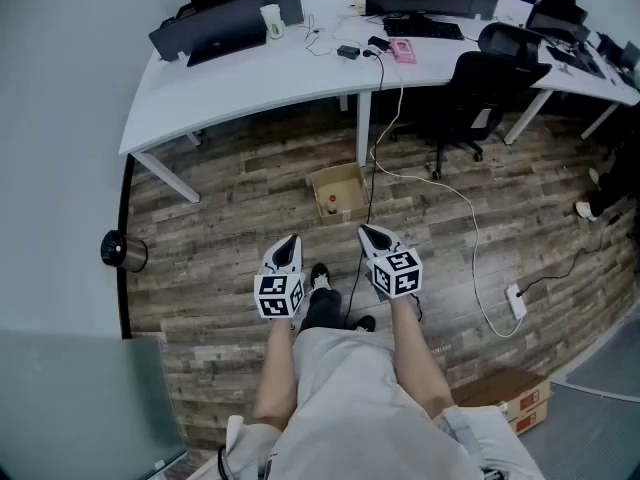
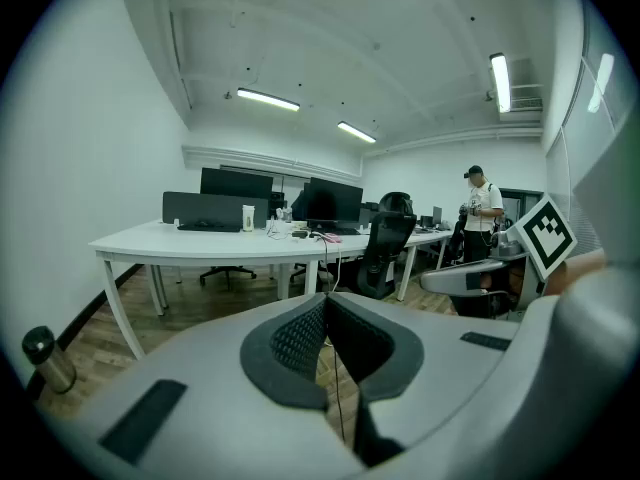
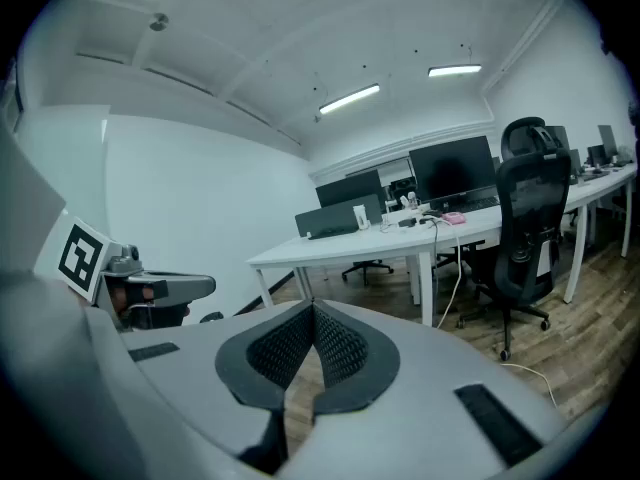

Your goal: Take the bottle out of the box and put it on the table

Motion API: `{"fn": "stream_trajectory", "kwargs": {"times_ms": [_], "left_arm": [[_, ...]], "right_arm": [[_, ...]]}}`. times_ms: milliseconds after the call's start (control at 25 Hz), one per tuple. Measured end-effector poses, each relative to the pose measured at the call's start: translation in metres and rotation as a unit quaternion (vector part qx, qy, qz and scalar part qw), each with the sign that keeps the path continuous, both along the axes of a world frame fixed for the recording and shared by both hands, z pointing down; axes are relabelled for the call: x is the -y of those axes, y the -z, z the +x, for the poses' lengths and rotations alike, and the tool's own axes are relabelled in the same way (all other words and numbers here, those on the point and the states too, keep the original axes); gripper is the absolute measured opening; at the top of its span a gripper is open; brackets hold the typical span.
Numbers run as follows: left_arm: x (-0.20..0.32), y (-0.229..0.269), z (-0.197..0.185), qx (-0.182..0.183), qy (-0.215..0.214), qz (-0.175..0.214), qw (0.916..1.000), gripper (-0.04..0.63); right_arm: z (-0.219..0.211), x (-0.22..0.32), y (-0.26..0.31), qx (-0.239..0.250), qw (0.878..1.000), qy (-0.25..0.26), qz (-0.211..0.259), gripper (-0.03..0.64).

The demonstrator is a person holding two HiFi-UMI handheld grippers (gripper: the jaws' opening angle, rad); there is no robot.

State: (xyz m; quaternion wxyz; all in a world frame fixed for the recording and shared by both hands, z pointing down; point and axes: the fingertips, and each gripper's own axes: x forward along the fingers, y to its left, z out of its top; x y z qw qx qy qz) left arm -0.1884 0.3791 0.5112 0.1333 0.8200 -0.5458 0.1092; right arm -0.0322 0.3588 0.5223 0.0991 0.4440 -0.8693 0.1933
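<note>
Open cardboard box (image 1: 346,182) on the wood floor, just in front of the white bench (image 1: 250,78). A black cable (image 1: 372,193) drops past the box's right side. Office chair (image 1: 470,93) further right. Bottle (image 1: 332,206) inside the box, near edge: small, pale, reddish top. Too small to tell its axis. Left tool (image 1: 290,241) and right tool (image 1: 369,232) both pinched together, empty, short of the box.
</note>
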Motion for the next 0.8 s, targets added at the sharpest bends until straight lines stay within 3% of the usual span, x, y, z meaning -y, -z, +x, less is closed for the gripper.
{"fn": "stream_trajectory", "kwargs": {"times_ms": [440,800], "left_arm": [[0.026,-0.003,0.011,0.009,-0.018,-0.001,0.9998,0.015],[0.091,0.000,0.006,-0.013,-0.014,-0.003,0.9998,0.015]], "right_arm": [[0.008,0.026,-0.003,0.001,1.000,-0.003,0.003,0.038],[0.021,0.077,0.005,0.008,1.000,-0.018,0.002,0.038]]}}
